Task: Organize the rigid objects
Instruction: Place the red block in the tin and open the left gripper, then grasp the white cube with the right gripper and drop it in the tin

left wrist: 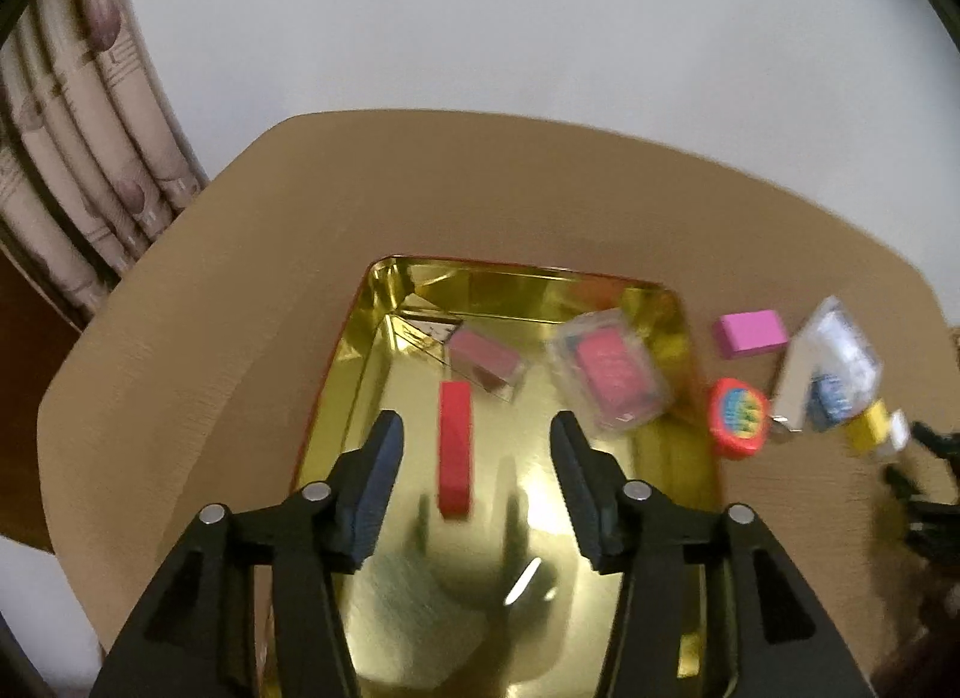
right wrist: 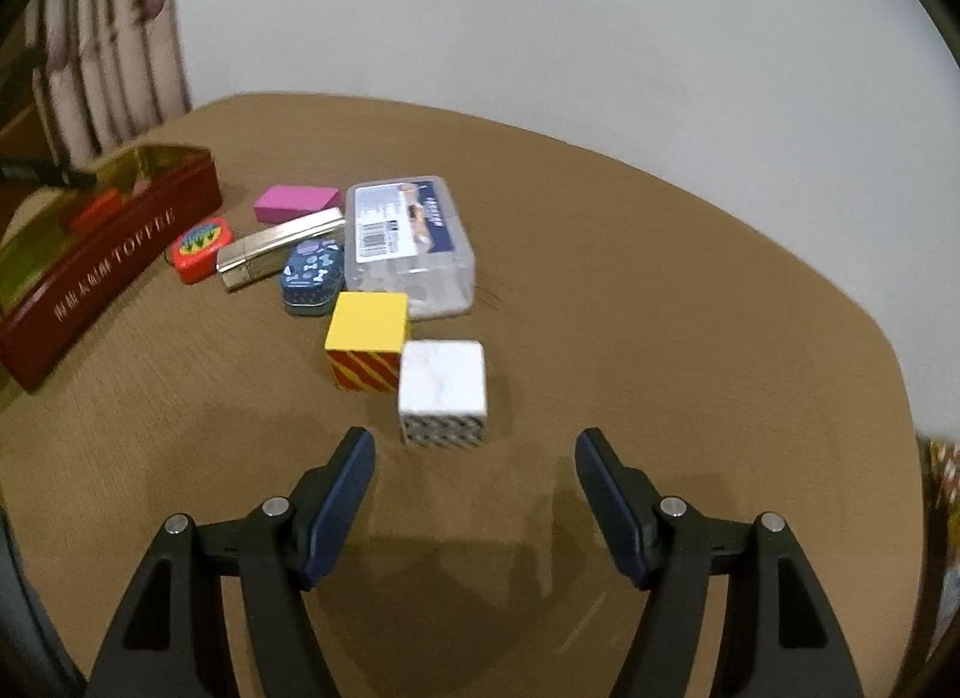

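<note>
The red tin (right wrist: 114, 272) carries "TOFFEE" in gold on its side, beside characters too small to read; the clear plastic box (right wrist: 414, 245) bears a barcode label. Only the left wrist view looks into the tin's gold interior (left wrist: 672, 338), where a red block (left wrist: 454, 446) lies between the spread pads of the left gripper (left wrist: 477, 446), untouched, alongside two clear cases with pink contents. Only the right wrist view shows the yellow striped cube (right wrist: 367, 341) touching the white patterned cube (right wrist: 443, 392), just ahead of the right gripper (right wrist: 474, 458), its jaws wide and empty. Tan table (right wrist: 660, 338), grey wall, patterned curtain (left wrist: 78, 158).
</note>
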A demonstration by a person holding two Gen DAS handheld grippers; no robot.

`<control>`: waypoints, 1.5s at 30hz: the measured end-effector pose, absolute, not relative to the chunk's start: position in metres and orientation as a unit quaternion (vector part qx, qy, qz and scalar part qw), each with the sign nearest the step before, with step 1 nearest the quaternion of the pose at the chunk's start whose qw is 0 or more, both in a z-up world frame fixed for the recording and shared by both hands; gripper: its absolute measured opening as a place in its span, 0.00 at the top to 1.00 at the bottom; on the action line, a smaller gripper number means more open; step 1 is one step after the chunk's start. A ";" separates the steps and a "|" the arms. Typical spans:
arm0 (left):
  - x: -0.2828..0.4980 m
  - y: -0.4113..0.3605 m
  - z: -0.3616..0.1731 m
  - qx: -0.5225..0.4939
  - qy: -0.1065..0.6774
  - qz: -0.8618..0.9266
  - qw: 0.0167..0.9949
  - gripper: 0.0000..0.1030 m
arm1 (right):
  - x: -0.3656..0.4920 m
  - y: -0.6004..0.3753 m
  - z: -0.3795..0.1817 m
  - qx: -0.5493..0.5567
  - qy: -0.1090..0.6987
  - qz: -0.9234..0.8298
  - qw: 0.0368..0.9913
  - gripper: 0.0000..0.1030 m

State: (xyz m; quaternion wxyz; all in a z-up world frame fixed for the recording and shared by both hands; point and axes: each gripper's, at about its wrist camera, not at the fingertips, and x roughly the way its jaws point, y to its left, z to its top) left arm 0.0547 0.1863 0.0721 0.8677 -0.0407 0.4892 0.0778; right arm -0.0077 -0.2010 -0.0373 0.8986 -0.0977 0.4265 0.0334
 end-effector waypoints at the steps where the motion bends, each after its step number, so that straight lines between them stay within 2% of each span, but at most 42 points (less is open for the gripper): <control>1: 0.049 0.182 0.076 -0.046 0.486 0.075 0.870 0.44 | -0.005 -0.200 -0.039 -0.101 0.427 0.038 0.898 0.31; 2: 0.040 0.176 0.082 -0.049 0.481 0.067 0.873 0.40 | 0.001 -0.199 -0.042 -0.098 0.431 0.051 0.896 0.31; 7: 0.005 0.143 0.099 -0.031 0.458 0.036 0.888 0.39 | 0.013 -0.203 -0.047 -0.099 0.442 0.053 0.890 0.31; 12: -0.020 0.125 0.102 -0.031 0.453 0.011 0.891 0.31 | 0.025 -0.207 -0.049 -0.104 0.449 0.052 0.886 0.32; 16: -0.038 0.114 0.102 -0.028 0.449 0.001 0.893 0.31 | 0.032 -0.208 -0.050 -0.085 0.458 0.053 0.883 0.71; 22: -0.060 0.119 0.101 -0.058 0.446 0.010 0.893 0.31 | 0.025 -0.211 -0.046 -0.065 0.465 0.045 0.882 0.71; 28: -0.090 0.143 0.104 -0.077 0.427 0.059 0.899 0.30 | -0.006 -0.194 -0.002 -0.035 0.430 0.070 0.899 0.71; 36: -0.118 0.163 0.099 -0.076 0.422 0.097 0.898 0.30 | 0.030 -0.065 0.068 -0.036 0.383 0.213 0.898 0.71; 40: -0.127 0.174 0.092 -0.083 0.428 0.098 0.895 0.29 | 0.060 0.001 0.061 -0.058 0.393 0.250 0.883 0.71; 45: -0.135 0.189 0.091 -0.082 0.422 0.108 0.896 0.29 | 0.097 0.067 0.026 -0.088 0.435 0.265 0.856 0.71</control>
